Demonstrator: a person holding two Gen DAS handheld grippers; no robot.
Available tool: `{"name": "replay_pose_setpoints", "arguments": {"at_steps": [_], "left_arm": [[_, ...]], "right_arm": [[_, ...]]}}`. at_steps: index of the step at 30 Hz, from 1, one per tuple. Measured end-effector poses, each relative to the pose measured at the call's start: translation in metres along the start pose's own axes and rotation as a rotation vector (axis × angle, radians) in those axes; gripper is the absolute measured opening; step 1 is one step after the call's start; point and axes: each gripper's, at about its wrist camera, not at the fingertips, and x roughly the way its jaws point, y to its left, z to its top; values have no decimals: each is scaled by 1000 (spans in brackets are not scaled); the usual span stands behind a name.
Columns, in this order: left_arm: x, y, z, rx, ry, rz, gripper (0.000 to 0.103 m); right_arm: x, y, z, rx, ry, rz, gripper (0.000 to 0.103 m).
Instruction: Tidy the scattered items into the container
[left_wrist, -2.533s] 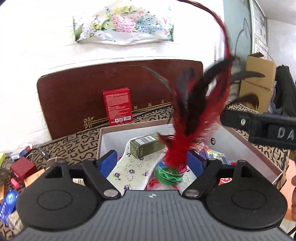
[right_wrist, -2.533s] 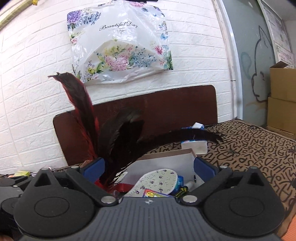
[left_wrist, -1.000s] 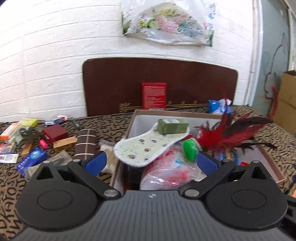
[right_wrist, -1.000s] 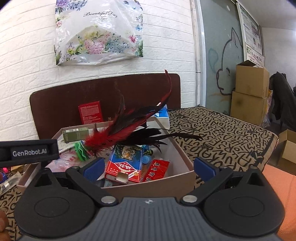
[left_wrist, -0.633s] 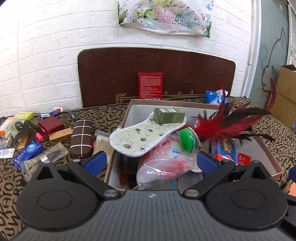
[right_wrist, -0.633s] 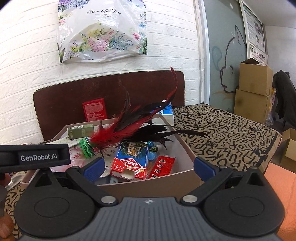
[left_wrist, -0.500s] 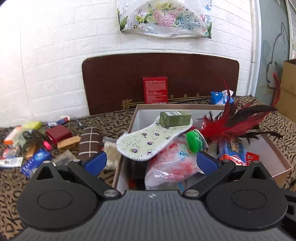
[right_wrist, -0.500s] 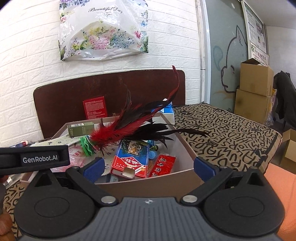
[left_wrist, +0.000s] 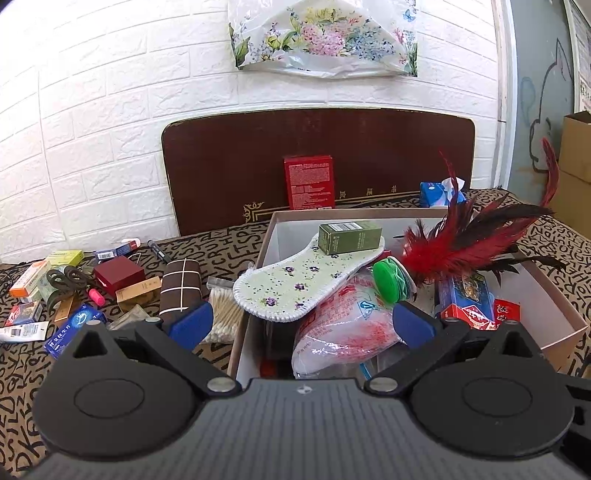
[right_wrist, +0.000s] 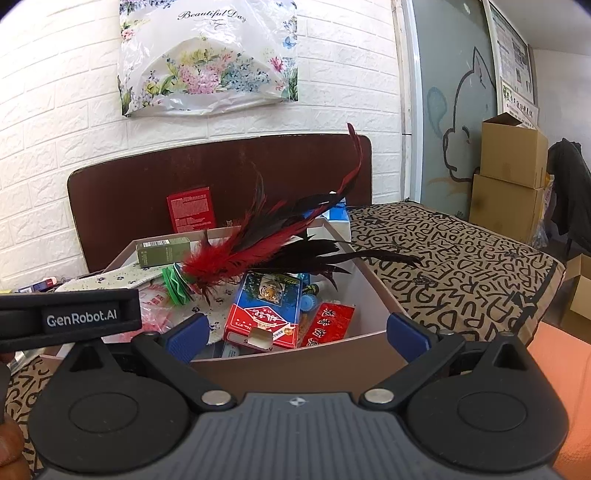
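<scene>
An open cardboard box (left_wrist: 554, 314) stands on the patterned cloth, also in the right wrist view (right_wrist: 373, 284). In it lie a red and black feather shuttlecock (left_wrist: 454, 251) (right_wrist: 236, 258), a floral insole (left_wrist: 299, 284), a green carton (left_wrist: 349, 236) and a blue card pack (right_wrist: 266, 310). My left gripper (left_wrist: 301, 325) is open and empty over the box's near left edge. My right gripper (right_wrist: 295, 336) is open and empty before the box's near wall. Scattered items lie left of the box: a brown checked case (left_wrist: 181, 284), a dark red box (left_wrist: 118, 275), cotton swabs (left_wrist: 221, 314).
A red carton (left_wrist: 309, 181) leans on the brown headboard (left_wrist: 221, 166) behind the box. A tissue pack (left_wrist: 439, 192) sits at the box's far right corner. Cardboard boxes (right_wrist: 509, 177) stand at the right. The left gripper's body (right_wrist: 70, 317) crosses the right wrist view.
The shuttlecock, held over the box 2.5 s ago, now lies in it. Both grippers have pulled back from the box; over the last half second they have barely moved.
</scene>
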Motion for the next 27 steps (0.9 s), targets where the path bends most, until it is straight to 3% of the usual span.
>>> {"name": "replay_pose_setpoints", "arguments": {"at_steps": [12,18,27], "left_arm": [[1,1,-2,1,8,-6,103],[-6,0,-4,4,-49,-12,101],[-5,-1,-1,-6,-29,-25,103]], "right_arm": [[0,1,-1,-9,5,0,103],[2,3,-2,-14,13,1,103],[2,5,-2,-24,17,2,103]]}}
